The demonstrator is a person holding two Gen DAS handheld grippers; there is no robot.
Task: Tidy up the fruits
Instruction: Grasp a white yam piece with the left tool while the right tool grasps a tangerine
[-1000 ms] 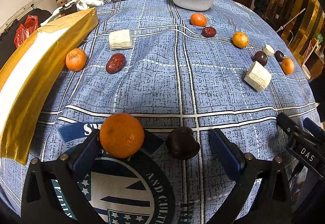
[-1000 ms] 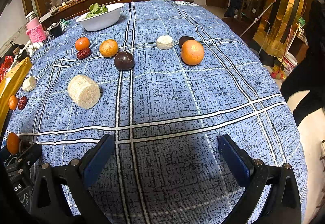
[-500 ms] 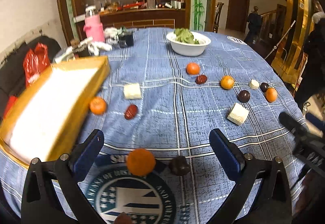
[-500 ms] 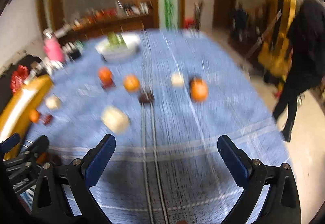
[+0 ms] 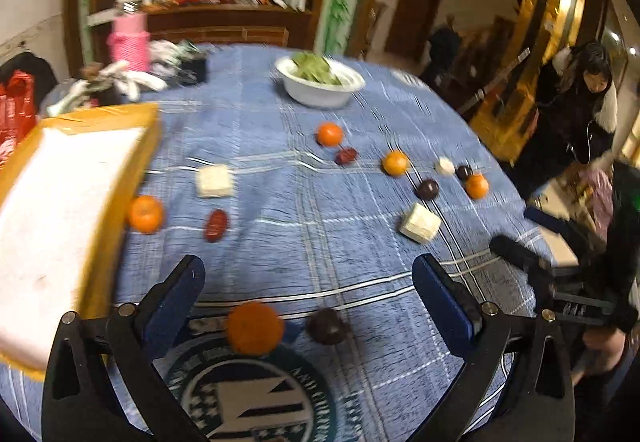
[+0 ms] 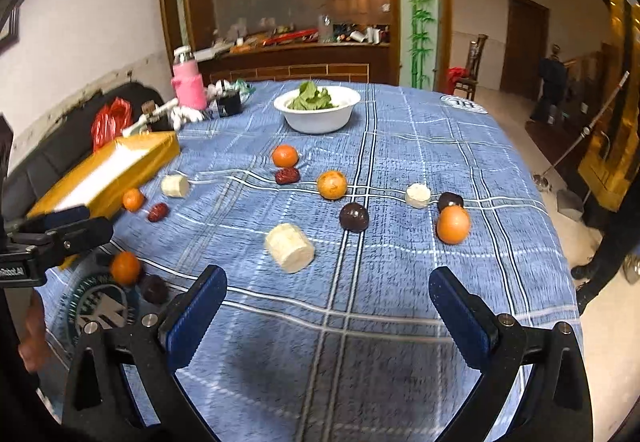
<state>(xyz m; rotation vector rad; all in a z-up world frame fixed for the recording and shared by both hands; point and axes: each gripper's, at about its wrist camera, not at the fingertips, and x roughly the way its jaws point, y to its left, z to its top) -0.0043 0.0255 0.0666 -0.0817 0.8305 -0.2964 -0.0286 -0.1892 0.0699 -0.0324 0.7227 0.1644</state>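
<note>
Left wrist view: left gripper (image 5: 308, 294) held above the table (image 5: 280, 242), jaws wide apart, nothing held. 1 orange (image 5: 255, 328) and 1 dark fruit (image 5: 327, 326) lay on the cloth between its fingers, untouched. The gold tray (image 5: 60, 209) at left looked empty; another orange (image 5: 146, 213) and a red date (image 5: 216, 225) lay just beside it.

Right wrist view: right gripper (image 6: 326, 308) also fully open and empty, above bare cloth. A pale cut piece (image 6: 290, 248), a dark fruit (image 6: 354, 217) and an orange (image 6: 453, 224) lay scattered ahead; the white bowl (image 6: 318, 117) held only greens.

Judgement: sorting not begun; all fruit left to place.
</note>
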